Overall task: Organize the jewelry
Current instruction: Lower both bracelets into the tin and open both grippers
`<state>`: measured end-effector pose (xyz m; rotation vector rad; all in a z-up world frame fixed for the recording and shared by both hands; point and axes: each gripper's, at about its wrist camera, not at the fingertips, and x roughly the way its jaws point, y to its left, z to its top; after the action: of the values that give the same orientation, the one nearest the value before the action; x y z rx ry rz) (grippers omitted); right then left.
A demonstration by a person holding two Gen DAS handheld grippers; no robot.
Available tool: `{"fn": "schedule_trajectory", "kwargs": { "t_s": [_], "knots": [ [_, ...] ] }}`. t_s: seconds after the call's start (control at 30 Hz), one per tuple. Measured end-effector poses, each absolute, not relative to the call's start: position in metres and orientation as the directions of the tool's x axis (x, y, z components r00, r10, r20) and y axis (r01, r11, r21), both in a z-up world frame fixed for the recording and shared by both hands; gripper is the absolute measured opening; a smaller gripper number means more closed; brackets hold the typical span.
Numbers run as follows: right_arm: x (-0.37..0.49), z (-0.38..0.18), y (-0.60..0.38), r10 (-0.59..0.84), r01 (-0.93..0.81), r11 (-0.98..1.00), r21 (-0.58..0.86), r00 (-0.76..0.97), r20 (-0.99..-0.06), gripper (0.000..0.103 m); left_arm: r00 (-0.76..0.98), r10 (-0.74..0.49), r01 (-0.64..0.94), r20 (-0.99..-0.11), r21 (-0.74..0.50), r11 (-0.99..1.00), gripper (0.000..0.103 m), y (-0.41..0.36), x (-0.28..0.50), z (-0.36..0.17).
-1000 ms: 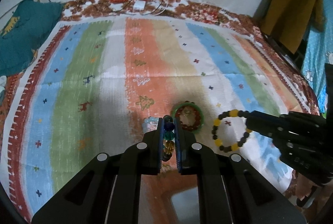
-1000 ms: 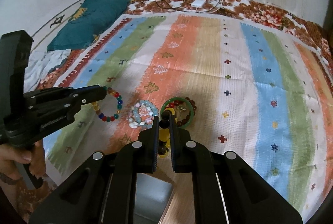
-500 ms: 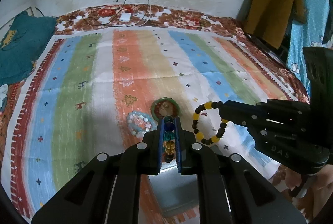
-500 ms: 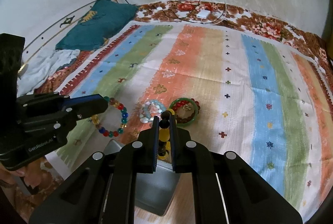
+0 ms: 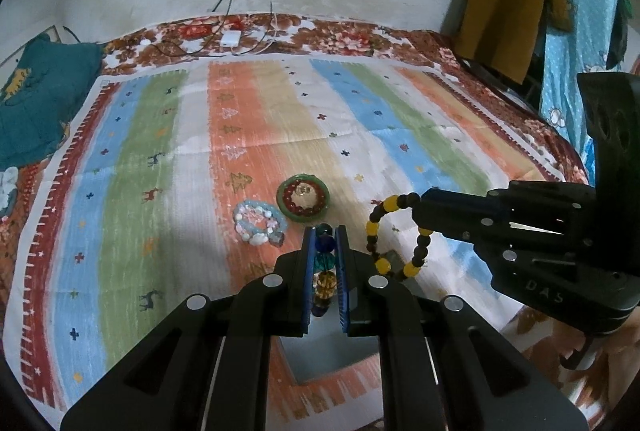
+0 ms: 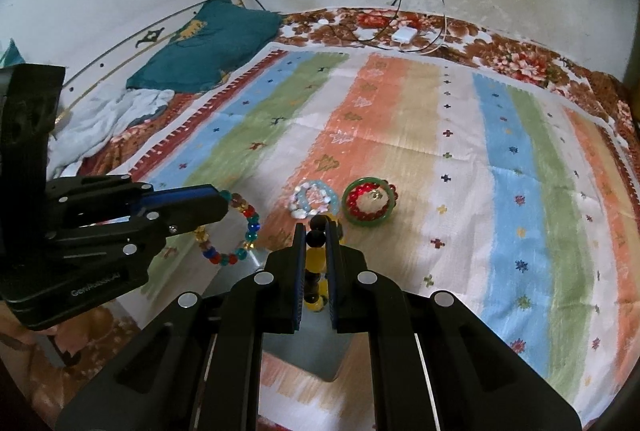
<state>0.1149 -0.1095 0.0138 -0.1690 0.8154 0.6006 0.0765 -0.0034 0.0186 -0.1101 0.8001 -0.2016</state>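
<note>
Left gripper (image 5: 325,251): clamping the multicolour bead bracelet (image 6: 232,227), hanging above the grey box (image 5: 320,351).
Right gripper (image 6: 316,247): clamping the black-and-yellow bracelet (image 5: 394,235) beside it.
Technique: centring each over the box, lowering, releasing separately.

Four bracelets, two lifted, two lying on the striped cloth

A multicoloured glass-bead bracelet (image 5: 324,267) and a yellow-and-black bead bracelet (image 5: 394,235) hang pinched; a pale blue bracelet (image 5: 260,223) lies just beside a green bangle (image 5: 303,198).

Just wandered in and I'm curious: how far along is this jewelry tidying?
Nothing visibly sits in the grey box yet. In hand: the left gripper pinches a multicoloured glass-bead bracelet, the right gripper a black-and-yellow bead bracelet, both above the box. Left on the striped cloth: a pale blue-and-white bracelet and a green bangle ringing red beads.
</note>
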Motion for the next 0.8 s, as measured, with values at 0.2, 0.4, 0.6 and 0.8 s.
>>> {"fn": "schedule_trajectory", "kwargs": {
  "t_s": [0.2,0.4,0.6,0.8],
  "knots": [
    [0.103,0.01,-0.113,0.448,-0.572,0.814,0.096,0.516,-0.73,0.011,0.667,-0.226,0.141,-0.71,-0.177,0.974,0.009,-0.007,0.065,0.011],
    [0.096,0.007,-0.117,0.468,-0.575,0.808,0.127,0.497,-0.73,0.011,0.645,-0.24,0.162,-0.725,-0.177,0.971,0.01,-0.012,0.059,0.006],
    [0.102,0.009,-0.125,0.444,-0.538,0.835,0.117,0.532,-0.721,0.043,0.664,-0.184,0.112,-0.724,-0.147,0.983,0.043,-0.005,0.062,0.007],
    [0.122,-0.001,-0.131,0.384,-0.486,0.869,0.095,0.539,-0.75,0.054,0.66,-0.138,-0.001,-0.738,-0.185,0.983,0.055,0.027,0.076,0.003]
  ]
}}
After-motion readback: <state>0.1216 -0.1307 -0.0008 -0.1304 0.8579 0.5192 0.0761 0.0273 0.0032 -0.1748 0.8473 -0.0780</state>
